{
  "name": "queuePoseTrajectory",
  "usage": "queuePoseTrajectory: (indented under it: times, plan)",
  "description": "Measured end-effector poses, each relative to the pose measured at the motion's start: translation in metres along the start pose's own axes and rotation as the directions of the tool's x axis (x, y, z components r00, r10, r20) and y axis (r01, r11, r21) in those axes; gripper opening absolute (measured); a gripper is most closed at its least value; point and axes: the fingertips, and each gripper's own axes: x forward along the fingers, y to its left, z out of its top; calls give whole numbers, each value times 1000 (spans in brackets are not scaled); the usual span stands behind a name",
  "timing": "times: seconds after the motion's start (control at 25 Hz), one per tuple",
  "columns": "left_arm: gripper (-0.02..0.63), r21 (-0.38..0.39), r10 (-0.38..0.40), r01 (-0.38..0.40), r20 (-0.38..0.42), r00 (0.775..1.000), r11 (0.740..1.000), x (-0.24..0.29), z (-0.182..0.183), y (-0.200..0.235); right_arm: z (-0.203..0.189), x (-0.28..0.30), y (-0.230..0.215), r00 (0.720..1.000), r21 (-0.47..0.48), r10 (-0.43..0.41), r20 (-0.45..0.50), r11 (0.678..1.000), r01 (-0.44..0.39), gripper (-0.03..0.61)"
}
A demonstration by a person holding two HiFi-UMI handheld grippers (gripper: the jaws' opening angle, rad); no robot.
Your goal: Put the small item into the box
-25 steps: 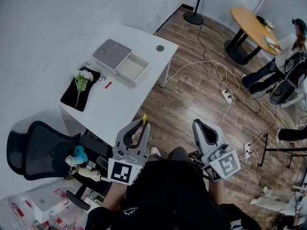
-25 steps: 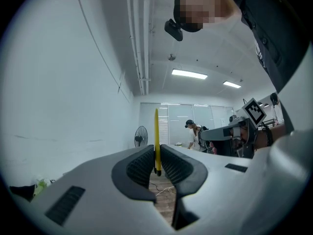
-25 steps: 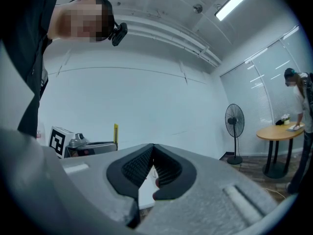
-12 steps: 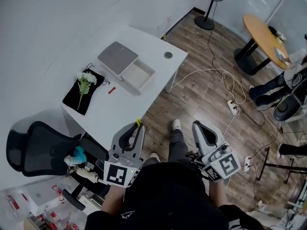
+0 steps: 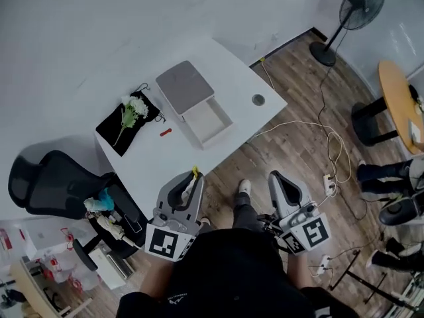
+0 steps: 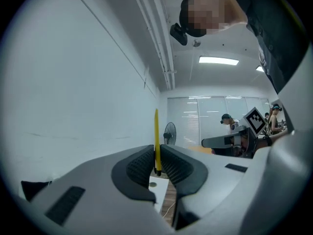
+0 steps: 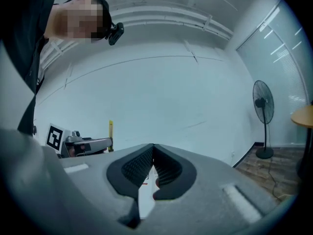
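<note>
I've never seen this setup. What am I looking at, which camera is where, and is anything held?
A person holds a two-jaw gripper in each hand. The head view looks down from their head; the two gripper views ride on the grippers. On the white table lie an open box, a small red item and a white flower on black cloth. The left gripper clamps a thin yellow stick; the right gripper is shut and empty.

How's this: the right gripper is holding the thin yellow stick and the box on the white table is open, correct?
No. The left gripper holds the thin yellow stick, as the left gripper view shows; the box on the white table is open.
</note>
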Motion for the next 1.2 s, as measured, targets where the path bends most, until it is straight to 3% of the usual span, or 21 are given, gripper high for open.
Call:
queuePoseTrajectory:
  times: [0.12,0.28,0.68,0.88,1.2]
  plan:
    - [43,-41,38,-38,11,999,998,30,7,-5,9,21,-23,997,-12,80,-23,997,-80,5]
    - [43,-29,124,-123,29,992,992,59,18,-2,28,44,-51,983,-41,180,-34,983,-181,5]
    - [44,-6,332,-332,33,943,943,91,14,-1,50,75,-98,927,-42,372,-43,927,-374,5]
    - [44,26,369,-368,-41,929,929,95,-15,10,47,86,-111,918,-31,393,-57,918,-395,5]
    - [43,6,322,-324,-115,940,946,129,-53,64,44,107,-120,942,-36,326,-85,943,-330,5]
